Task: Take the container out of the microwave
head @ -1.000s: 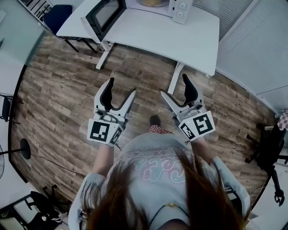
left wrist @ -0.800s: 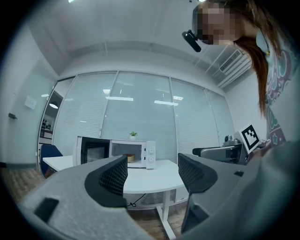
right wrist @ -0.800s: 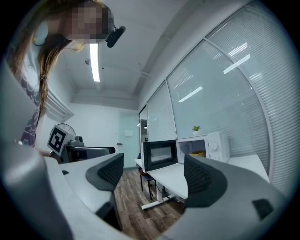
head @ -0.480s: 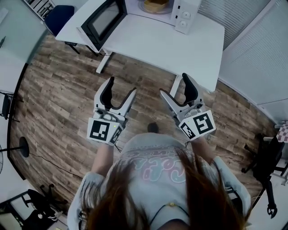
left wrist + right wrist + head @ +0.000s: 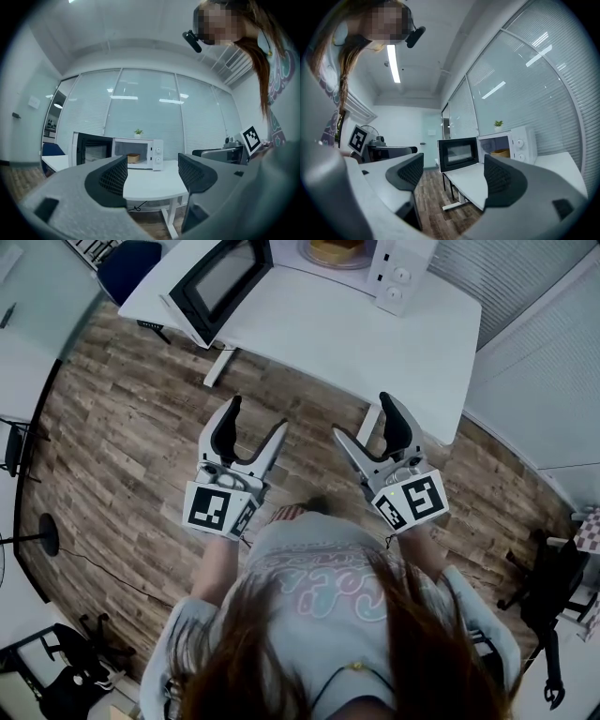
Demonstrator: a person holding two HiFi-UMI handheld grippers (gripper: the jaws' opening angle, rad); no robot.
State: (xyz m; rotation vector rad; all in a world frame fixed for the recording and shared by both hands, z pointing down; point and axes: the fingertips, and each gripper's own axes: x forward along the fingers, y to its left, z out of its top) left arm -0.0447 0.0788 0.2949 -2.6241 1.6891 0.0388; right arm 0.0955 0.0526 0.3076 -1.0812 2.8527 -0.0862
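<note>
A white microwave (image 5: 398,273) stands at the far end of a white table (image 5: 356,334), its dark-framed door (image 5: 217,282) swung open to the left. Inside sits a tan container (image 5: 336,249), also seen as the container (image 5: 133,158) and the container (image 5: 501,153). My left gripper (image 5: 253,427) hangs open over the wooden floor, well short of the table, nothing between its jaws. My right gripper (image 5: 367,424) is open too, at the table's near edge, empty. In the gripper views the left gripper (image 5: 152,174) and right gripper (image 5: 452,173) frame the microwave (image 5: 140,153) from a distance.
A blue chair (image 5: 127,259) stands left of the table. Black office chairs (image 5: 553,577) sit at the right, a fan stand (image 5: 42,540) at the left. Blinds-covered glass walls (image 5: 140,108) run behind the microwave. A small plant (image 5: 138,133) sits on top of it.
The table and microwave have drawn closer in the head view as the person steps forward. Both grippers stay open and held level in front.
</note>
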